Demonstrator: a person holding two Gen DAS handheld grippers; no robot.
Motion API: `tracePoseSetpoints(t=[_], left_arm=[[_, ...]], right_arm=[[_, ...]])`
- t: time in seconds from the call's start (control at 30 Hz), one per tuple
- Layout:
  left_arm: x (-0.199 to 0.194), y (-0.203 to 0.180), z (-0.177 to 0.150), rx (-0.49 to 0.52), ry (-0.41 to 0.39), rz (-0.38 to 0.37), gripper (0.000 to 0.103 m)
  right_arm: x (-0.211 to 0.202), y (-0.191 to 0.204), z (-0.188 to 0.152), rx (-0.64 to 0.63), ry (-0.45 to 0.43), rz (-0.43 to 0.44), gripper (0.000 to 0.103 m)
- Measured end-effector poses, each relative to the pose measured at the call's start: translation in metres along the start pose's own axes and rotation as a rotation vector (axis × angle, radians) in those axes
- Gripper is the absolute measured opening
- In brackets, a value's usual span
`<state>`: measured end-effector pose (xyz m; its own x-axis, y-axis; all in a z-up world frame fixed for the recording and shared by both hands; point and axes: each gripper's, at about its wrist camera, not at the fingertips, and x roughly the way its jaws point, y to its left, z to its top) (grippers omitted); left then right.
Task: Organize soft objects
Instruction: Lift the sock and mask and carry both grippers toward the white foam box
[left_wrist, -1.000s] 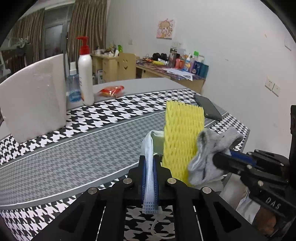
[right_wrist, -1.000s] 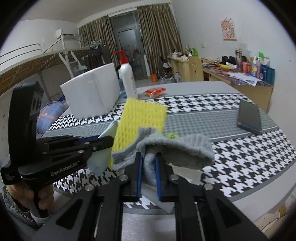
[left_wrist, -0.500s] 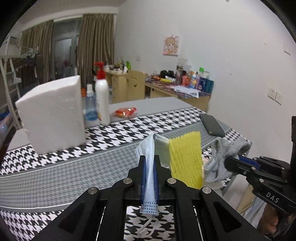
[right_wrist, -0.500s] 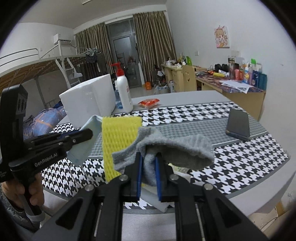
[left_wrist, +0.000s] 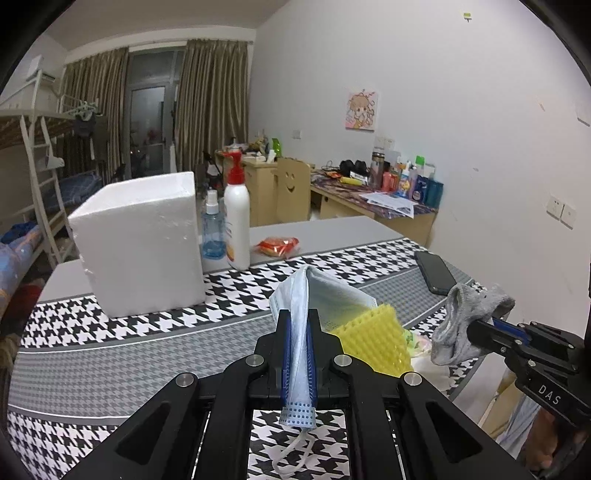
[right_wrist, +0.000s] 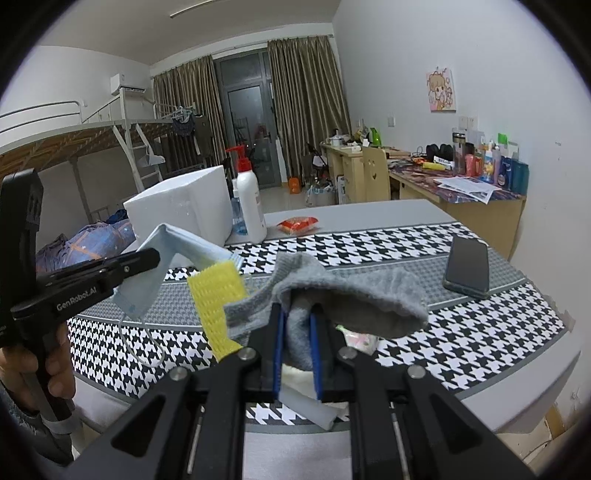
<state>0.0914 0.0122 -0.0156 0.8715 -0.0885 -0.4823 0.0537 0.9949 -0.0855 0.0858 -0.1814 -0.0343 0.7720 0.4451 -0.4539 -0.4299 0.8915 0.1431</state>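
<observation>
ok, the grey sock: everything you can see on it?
The grey sock is a ribbed knit, limp and bunched. The right gripper is shut on its middle, blue pads pressing the fabric, holding it above the houndstooth table. Its open cuff faces the left wrist camera; the rest droops over the fingers. It hangs beside the yellow foam net; contact unclear.

table (left_wrist: 332, 230) | houndstooth cloth (left_wrist: 110, 325) | on it: foam block (left_wrist: 140, 240), bottles (left_wrist: 236, 221), snack packet (left_wrist: 277, 246), phone (left_wrist: 434, 272)
</observation>
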Motion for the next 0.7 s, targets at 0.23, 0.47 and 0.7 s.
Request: tracePoseSetpoints(t=[0.23, 0.47, 0.7], left_arm=[[-0.015, 0.007, 0.008, -0.011, -0.031, 0.014, 0.008], [-0.027, 0.010, 0.013, -0.025, -0.056, 0.021, 0.008], [-0.039, 0.015, 0.022, -0.026, -0.083, 0.023, 0.008]], right_arm=[[-0.002, 0.006, 0.009, -0.015, -0.019, 0.011, 0.016], [-0.004, 0.011, 0.017, -0.020, -0.037, 0.017, 0.016], [-0.009, 0.023, 0.025, -0.043, -0.062, 0.030, 0.016]])
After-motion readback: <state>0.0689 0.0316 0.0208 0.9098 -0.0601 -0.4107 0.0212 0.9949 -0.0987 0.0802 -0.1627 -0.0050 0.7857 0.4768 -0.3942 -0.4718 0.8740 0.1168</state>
